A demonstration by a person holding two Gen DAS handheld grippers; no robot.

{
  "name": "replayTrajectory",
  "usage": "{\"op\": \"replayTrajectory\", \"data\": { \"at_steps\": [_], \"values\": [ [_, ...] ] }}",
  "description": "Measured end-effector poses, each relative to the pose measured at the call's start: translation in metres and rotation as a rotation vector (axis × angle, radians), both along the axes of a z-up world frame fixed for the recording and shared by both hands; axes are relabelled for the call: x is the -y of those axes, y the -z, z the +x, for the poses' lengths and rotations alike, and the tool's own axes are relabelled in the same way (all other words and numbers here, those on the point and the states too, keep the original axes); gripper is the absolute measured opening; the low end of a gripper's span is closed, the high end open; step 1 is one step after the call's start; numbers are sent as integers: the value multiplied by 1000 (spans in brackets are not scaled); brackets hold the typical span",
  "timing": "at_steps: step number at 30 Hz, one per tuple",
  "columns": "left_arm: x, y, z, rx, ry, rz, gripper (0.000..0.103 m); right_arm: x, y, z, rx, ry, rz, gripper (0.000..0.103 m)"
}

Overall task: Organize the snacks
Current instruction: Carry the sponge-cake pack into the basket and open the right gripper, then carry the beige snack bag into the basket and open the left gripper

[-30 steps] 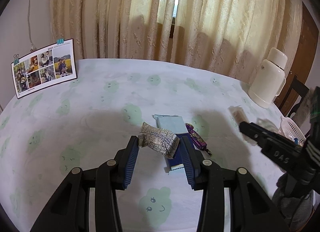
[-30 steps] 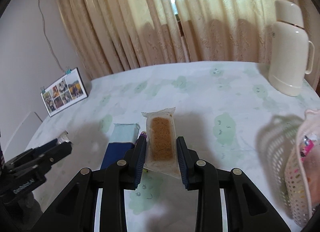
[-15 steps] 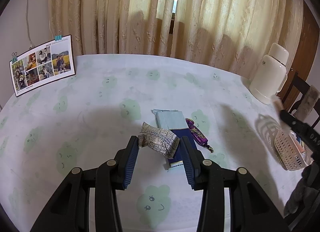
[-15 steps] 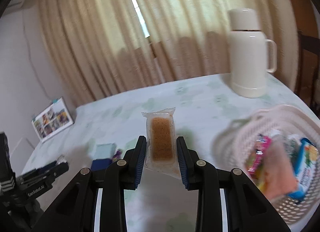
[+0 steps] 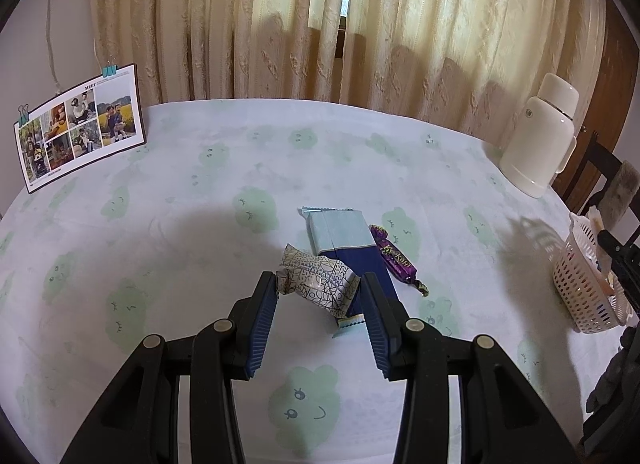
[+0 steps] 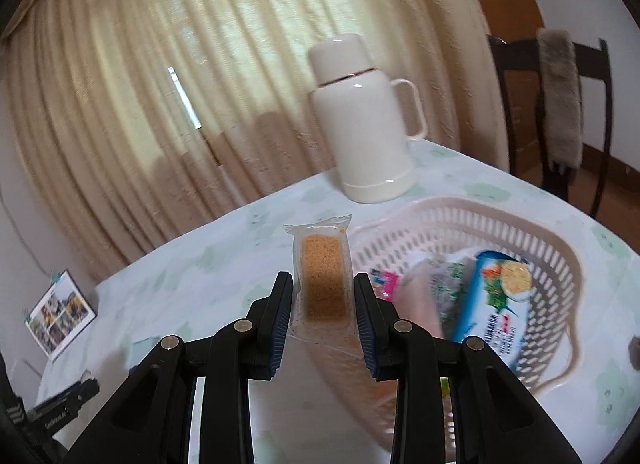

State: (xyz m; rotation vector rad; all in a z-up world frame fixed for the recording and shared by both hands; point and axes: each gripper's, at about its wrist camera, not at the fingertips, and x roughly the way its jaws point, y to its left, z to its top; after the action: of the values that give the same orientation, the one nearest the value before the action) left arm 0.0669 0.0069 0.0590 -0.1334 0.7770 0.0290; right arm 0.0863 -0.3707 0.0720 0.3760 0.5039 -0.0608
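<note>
Clamped between the ribbed blue pads of the right tongs (image 6: pixel 323 296) is a clear-wrapped brown cracker bar (image 6: pixel 322 284), held upright with its crimped top edge standing free above the pad tips. It is carried just over the near-left rim of the pale pink perforated basket (image 6: pixel 560 296), which sits at the worktop's right edge and already holds several packets, among them a blue-and-white pouch (image 6: pixel 496 304); the rest are blurred and cannot be named with certainty. Behind the basket a cream thermos jug (image 6: pixel 368 124) stands upright, apart from the rim, and a dark wooden chair (image 6: pixel 560 104) is seen past the worktop's edge.

A silver patterned snack packet (image 5: pixel 316 282) is gripped crosswise by the left tongs (image 5: pixel 319 292), its twisted left end pressed against the left pad; the jaws are set fairly wide around it. It appears to be lifted off the cloth, though the view does not settle this. Beneath and beyond it a light-and-dark blue wafer pack (image 5: pixel 346 252) lies flat on the green-patterned tablecloth (image 5: pixel 180 244), with a purple wrapped candy (image 5: pixel 394 260) just beside its right edge. Open cloth is left all around these two, to the left toward the photo card (image 5: pixel 78 126) propped at the far-left edge, and to the right toward the basket (image 5: pixel 584 288) and the thermos jug (image 5: pixel 540 136).
</note>
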Motion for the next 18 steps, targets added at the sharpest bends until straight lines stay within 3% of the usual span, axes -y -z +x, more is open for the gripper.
{"op": "replayTrajectory", "data": {
  "at_steps": [4,8,18],
  "values": [
    [1,1,0,-1,3,1,40,8,6,2,-27,26,29,33],
    [2,3,1,-4,7,4,40,12,8,1,-33,32,58,42],
    [4,5,2,-5,15,1,40,21,-2,-12,31,84,47,44]
  ]
}}
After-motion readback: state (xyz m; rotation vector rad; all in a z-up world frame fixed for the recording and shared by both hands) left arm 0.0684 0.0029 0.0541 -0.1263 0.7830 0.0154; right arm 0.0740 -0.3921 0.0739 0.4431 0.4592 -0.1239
